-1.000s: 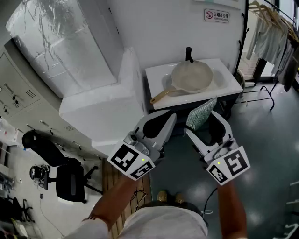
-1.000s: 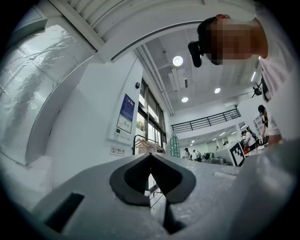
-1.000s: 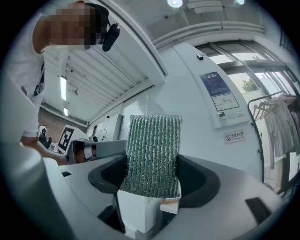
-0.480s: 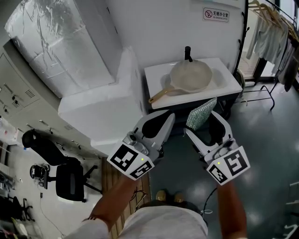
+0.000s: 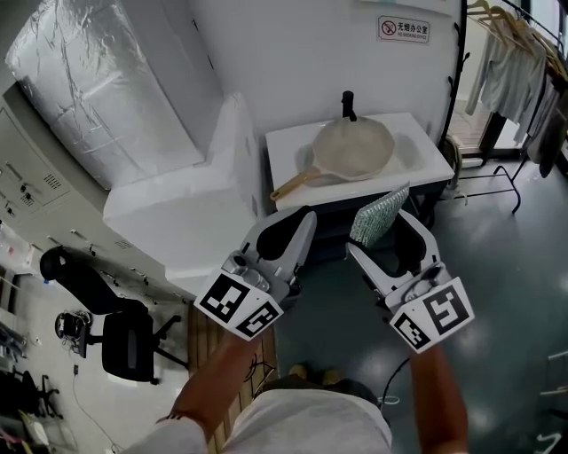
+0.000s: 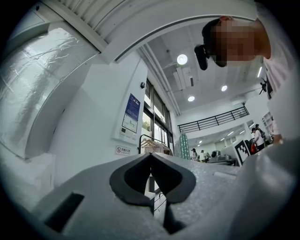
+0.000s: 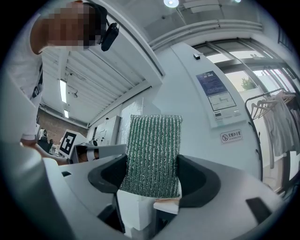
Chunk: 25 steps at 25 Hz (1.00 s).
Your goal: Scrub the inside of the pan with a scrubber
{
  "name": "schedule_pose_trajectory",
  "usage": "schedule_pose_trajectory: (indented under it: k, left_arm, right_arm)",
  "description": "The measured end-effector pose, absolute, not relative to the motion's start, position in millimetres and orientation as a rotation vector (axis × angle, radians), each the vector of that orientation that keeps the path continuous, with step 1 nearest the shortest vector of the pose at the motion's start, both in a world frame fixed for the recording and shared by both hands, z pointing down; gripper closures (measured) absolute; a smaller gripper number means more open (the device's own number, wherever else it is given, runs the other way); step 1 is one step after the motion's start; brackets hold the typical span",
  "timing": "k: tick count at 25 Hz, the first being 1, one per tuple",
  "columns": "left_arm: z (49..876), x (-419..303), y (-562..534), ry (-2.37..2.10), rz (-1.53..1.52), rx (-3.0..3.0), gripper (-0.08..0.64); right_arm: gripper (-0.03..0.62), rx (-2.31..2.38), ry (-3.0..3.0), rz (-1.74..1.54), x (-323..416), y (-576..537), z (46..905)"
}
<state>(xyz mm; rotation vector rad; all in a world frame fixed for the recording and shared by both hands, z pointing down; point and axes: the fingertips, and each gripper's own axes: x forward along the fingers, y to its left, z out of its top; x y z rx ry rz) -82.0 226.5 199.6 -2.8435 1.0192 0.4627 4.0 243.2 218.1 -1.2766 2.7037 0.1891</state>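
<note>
A white wall (image 5: 293,62) bears a small red-and-white sign (image 5: 401,27) above a white counter (image 5: 426,158) set against it. The floor (image 5: 515,284) is dark and glossy. Off the counter's right edge, a black clothes rack (image 5: 456,80) holds pale garments (image 5: 510,62). Far left stand a grey cabinet (image 5: 31,173), a black office chair (image 5: 124,341) and a plastic-wrapped bulk (image 5: 98,89), possibly a mattress. Round ceiling lights (image 6: 182,59) glow near tall windows (image 6: 152,129).
</note>
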Motion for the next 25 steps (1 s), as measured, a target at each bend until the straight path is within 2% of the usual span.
schedule_pose_trajectory:
  k: [13, 25]
  left_arm:
    - [198.2, -57.9, 201.2, 1.080, 0.444, -2.801, 0.545]
    - [206.4, -52.5, 126.6, 1.069, 0.487, -2.796, 0.545]
  right_arm:
    - [0.253, -1.247, 2.718, 0.198, 35.6, 215.0, 218.0]
    - [0.253, -1.282, 2.741, 0.217, 42.5, 144.1, 228.0]
